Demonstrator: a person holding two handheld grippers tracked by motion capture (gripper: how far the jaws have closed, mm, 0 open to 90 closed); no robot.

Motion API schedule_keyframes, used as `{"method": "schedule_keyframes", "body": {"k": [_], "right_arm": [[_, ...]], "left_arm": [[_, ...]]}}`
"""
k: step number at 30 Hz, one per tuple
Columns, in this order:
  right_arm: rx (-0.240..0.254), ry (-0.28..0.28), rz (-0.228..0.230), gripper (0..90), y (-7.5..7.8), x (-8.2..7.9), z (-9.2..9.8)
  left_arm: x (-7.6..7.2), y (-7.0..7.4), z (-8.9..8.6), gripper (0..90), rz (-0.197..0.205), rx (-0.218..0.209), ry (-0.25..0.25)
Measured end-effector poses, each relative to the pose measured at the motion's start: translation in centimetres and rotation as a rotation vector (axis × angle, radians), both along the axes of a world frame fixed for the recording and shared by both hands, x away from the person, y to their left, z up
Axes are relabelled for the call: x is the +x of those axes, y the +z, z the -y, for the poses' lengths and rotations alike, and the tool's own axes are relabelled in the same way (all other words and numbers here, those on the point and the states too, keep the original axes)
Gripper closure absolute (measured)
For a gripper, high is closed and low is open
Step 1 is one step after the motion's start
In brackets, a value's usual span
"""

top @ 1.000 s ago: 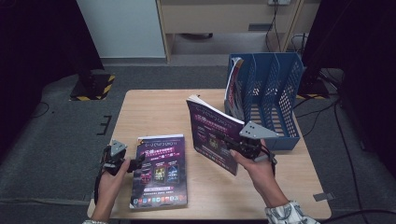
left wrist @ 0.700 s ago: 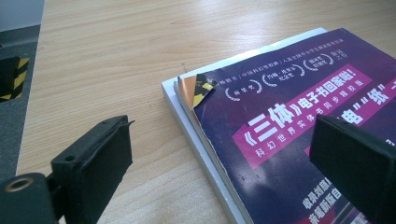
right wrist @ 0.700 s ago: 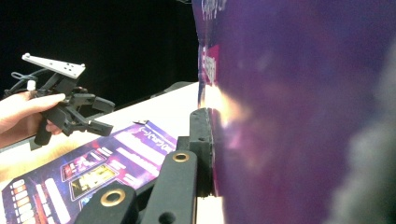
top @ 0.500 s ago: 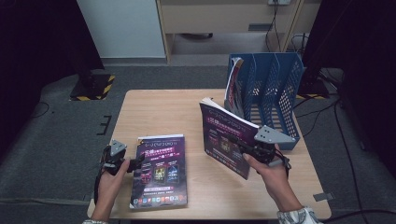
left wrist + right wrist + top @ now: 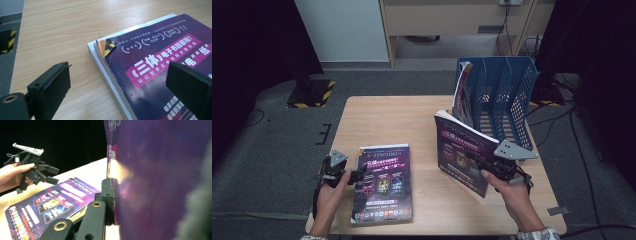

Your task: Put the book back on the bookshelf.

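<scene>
Purple magazine [image 5: 464, 150], thin, floppy, glossy; likely light, best pinched near its spine. High view: upright, near blue rack [image 5: 502, 95], clamped in right gripper [image 5: 484, 162]. Left gripper view: jaws wide apart, empty, over flat stack [image 5: 160, 65]. Right gripper view: pad [image 5: 108, 200] pressed on cover.

The left gripper [image 5: 357, 174] sits low at the near left of the surface, held in the left hand [image 5: 332, 192], forearm coming in from the bottom edge — its fingers [image 5: 50, 85] stand wide apart, pressing on nothing. The right gripper [image 5: 477, 161] is held higher in the right hand [image 5: 512, 192] (grey plate on top), fingers [image 5: 108, 195] clamped nearly together — a tight pinch, pointing left.
</scene>
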State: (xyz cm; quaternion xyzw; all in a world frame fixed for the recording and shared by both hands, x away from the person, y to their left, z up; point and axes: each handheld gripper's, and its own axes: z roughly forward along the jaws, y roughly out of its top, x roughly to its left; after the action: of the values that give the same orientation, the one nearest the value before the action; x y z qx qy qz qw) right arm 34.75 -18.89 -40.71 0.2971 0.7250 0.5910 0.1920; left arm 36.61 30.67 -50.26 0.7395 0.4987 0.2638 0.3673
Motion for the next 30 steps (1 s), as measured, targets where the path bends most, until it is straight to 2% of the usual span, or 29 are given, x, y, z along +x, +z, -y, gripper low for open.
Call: {"method": "schedule_keyframes", "body": {"k": [16, 30], "right_arm": [[0.017, -0.032, -0.003, 82.5, 0.6, -0.7, 2.3], [0.040, -0.041, 0.010, 82.5, 2.4, -1.2, 3.2]], "left_arm": [[0.0, -0.1, -0.1, 5.3, -0.003, 0.002, 0.005], [-0.1, -0.1, 0.0, 5.3, -0.003, 0.007, 0.005]]}}
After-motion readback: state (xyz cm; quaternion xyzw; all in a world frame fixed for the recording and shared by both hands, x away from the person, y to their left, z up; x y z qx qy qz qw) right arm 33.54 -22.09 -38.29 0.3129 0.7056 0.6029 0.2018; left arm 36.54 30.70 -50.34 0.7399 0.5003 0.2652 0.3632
